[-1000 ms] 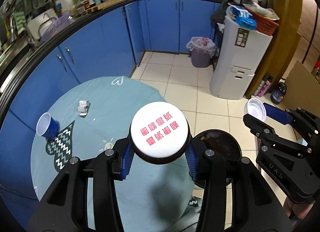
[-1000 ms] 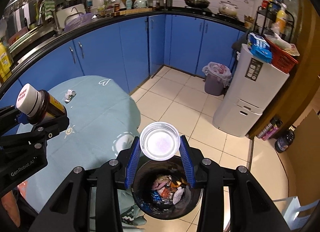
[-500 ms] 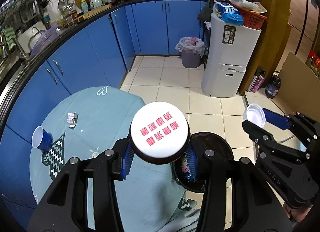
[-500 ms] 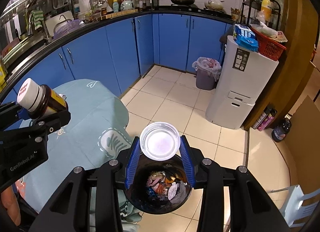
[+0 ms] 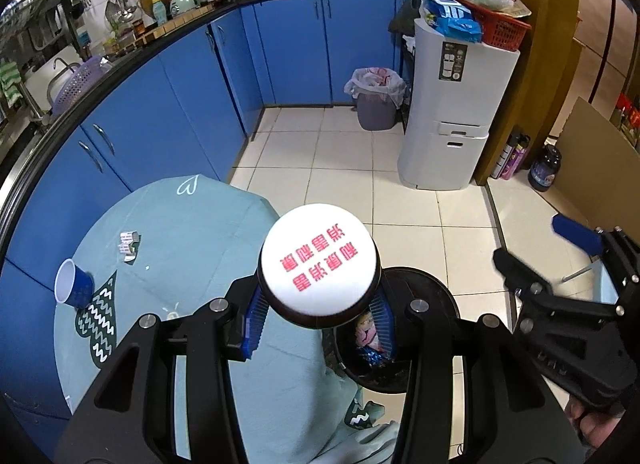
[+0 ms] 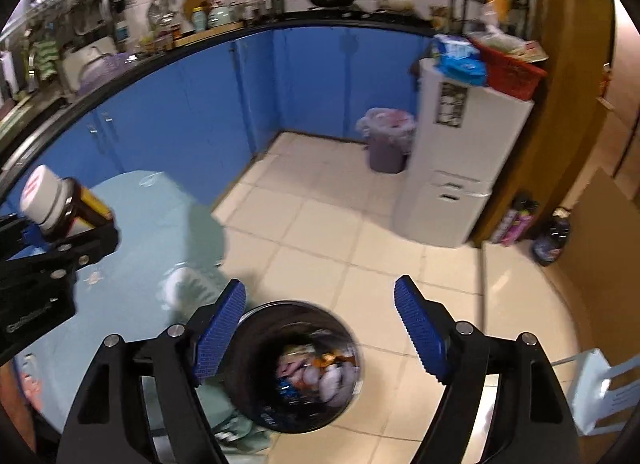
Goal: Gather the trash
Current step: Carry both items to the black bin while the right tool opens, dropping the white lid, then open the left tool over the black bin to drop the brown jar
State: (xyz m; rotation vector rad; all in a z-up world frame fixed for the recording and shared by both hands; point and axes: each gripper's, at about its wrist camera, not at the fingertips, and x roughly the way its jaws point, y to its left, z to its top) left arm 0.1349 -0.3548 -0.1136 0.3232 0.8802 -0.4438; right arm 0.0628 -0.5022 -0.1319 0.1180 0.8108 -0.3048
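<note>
The left gripper point(image 5: 318, 324) fingers clamp a white-capped brown bottle point(image 5: 318, 264) at frame centre. The right gripper point(image 6: 320, 328) fingers are opening, empty, above the blurred black bin point(image 6: 296, 368), whose trash is indistinct.

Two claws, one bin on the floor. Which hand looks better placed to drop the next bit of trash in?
Probably the left. Its claw grips a brown bottle with a white cap, close to the black bin. The right claw hangs over the bin, jaws opening with nothing between them.
</note>
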